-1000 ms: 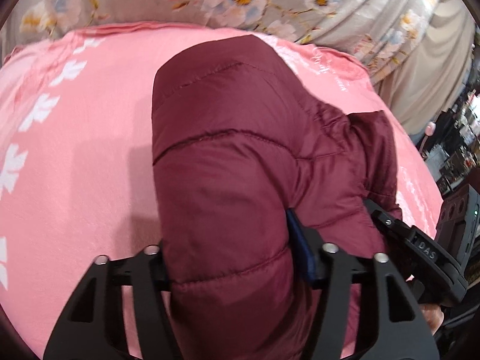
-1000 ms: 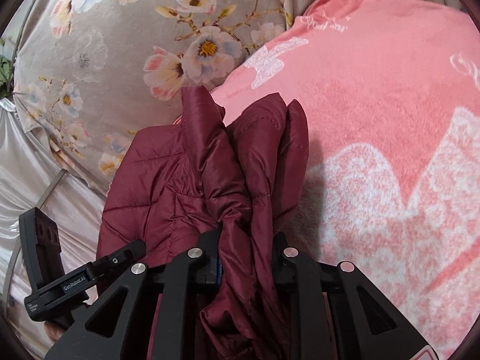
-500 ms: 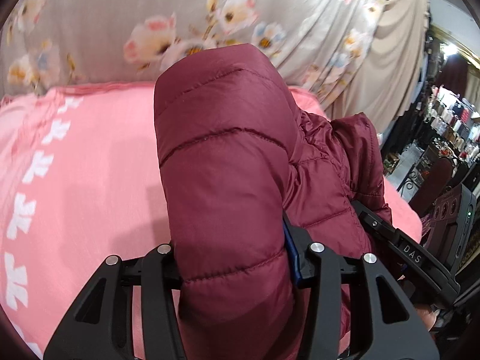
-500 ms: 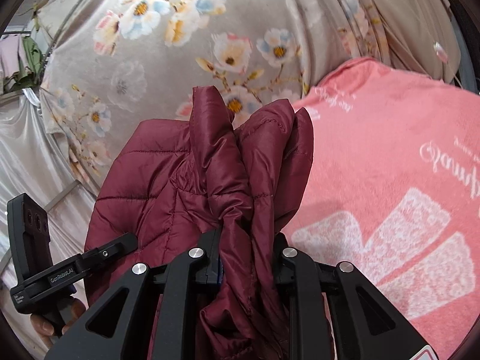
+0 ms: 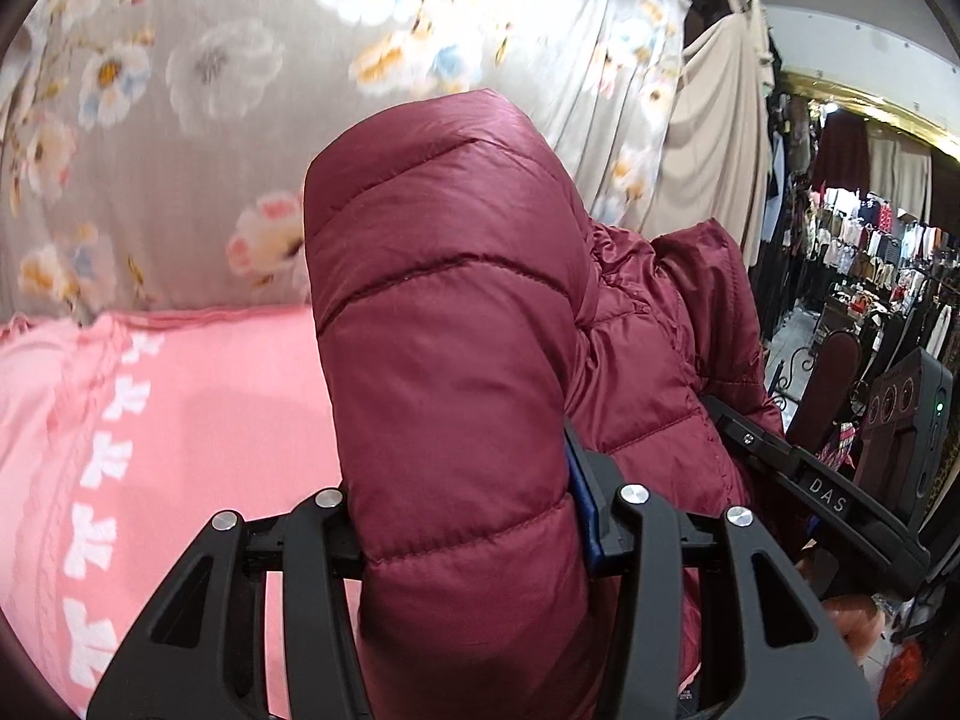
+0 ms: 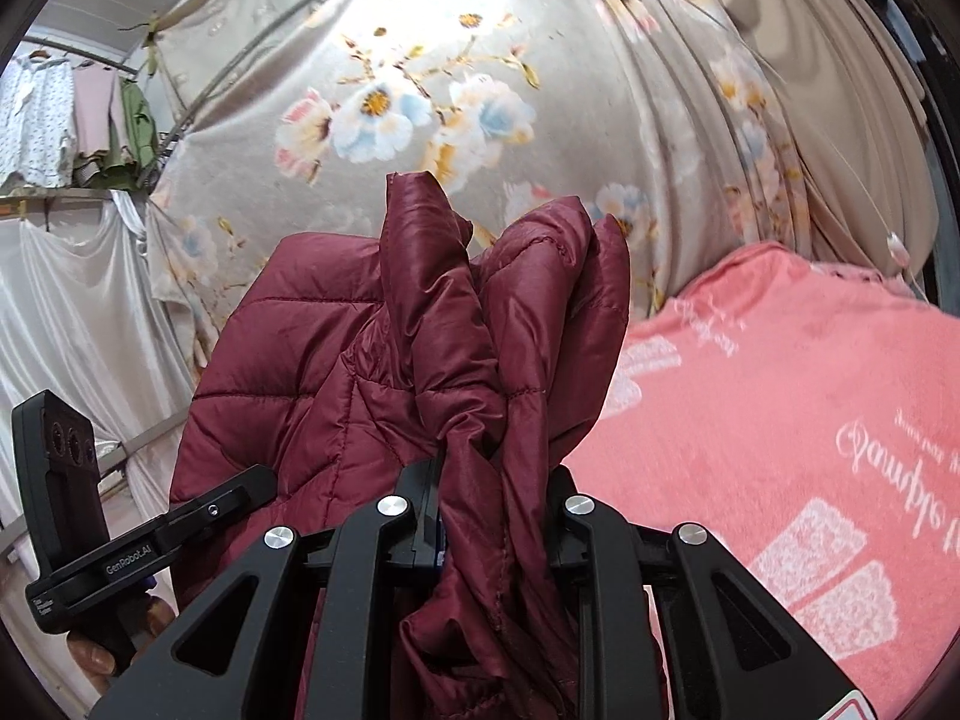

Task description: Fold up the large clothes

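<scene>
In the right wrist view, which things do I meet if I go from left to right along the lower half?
Other gripper → maroon puffer jacket, clamped by the right gripper → pink blanket.

Left tool [image 5: 468, 531] clamps maroon puffer jacket [image 5: 444, 324], raised above pink blanket [image 5: 180, 420]; floral curtain [image 5: 180, 90] behind.

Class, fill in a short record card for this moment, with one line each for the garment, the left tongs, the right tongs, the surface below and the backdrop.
garment: maroon quilted jacket, held by both tongs
left tongs: clamped on a thick padded fold; jaws have just closed a little further
right tongs: clamped on a thin bunched edge of the jacket
surface: pink blanket with white motifs
backdrop: grey floral curtain
</scene>
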The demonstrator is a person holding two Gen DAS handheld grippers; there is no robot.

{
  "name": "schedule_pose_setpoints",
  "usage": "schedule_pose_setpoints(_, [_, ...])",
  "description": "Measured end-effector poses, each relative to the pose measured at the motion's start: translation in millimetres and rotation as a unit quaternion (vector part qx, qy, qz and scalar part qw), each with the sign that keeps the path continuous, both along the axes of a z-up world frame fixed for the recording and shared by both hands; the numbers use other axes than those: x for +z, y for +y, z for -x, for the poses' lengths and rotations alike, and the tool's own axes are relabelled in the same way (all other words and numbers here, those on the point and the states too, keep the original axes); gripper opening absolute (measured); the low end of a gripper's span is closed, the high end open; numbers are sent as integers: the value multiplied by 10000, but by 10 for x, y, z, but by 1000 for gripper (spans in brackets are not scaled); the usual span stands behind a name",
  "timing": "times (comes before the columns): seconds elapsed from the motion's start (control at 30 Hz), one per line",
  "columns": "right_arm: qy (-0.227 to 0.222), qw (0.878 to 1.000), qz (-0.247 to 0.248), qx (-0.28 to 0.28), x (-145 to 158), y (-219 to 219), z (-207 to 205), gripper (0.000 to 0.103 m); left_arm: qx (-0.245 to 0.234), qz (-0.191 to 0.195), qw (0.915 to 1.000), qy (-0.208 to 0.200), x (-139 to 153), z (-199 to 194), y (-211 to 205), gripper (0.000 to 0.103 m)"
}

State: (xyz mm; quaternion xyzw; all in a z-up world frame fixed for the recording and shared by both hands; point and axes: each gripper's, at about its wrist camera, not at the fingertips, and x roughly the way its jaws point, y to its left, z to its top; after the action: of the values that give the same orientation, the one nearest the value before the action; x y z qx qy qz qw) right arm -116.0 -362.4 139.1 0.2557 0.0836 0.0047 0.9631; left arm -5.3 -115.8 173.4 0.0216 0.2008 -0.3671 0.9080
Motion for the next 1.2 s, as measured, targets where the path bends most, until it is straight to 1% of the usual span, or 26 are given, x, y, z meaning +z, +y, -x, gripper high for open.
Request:
schedule_pose_setpoints(0.13, [-157,9997,185,59,219,138,-24,18,36,101,9996,-260,176,24,127,45])
schedule_pose_setpoints(0.33, [-372,9979,459,265,528,453,-217,17,127,237,9977,-621,400,-51,375,45])
schedule_pose_setpoints(0.5, [-458,9956,623,531,680,743,-541,18,238,341,9949,-921,541,-220,716,45])
schedule_pose_setpoints(0.6, [-407,9946,643,700,694,903,-818,18,326,364,9941,-972,557,-391,910,45])
schedule_pose_setpoints(0.67, [-358,9943,601,808,674,976,-1034,18,381,391,9940,-951,538,-572,1044,45])
schedule_pose_setpoints(0.8, [-233,9930,551,1022,522,1151,-1533,18,482,443,9940,-877,426,-923,1254,45])
schedule_pose_setpoints(0.93, [-58,9919,413,1197,307,1257,-1973,18,637,413,9941,-776,223,-1322,1419,45])
schedule_pose_setpoints(1.03, [145,9908,253,1323,55,1298,-2337,18,724,358,9949,-604,61,-1591,1486,45])
schedule_pose_setpoints(1.2, [533,9877,12,1473,-430,1300,-2896,18,877,258,9954,-288,-374,-2089,1541,45])
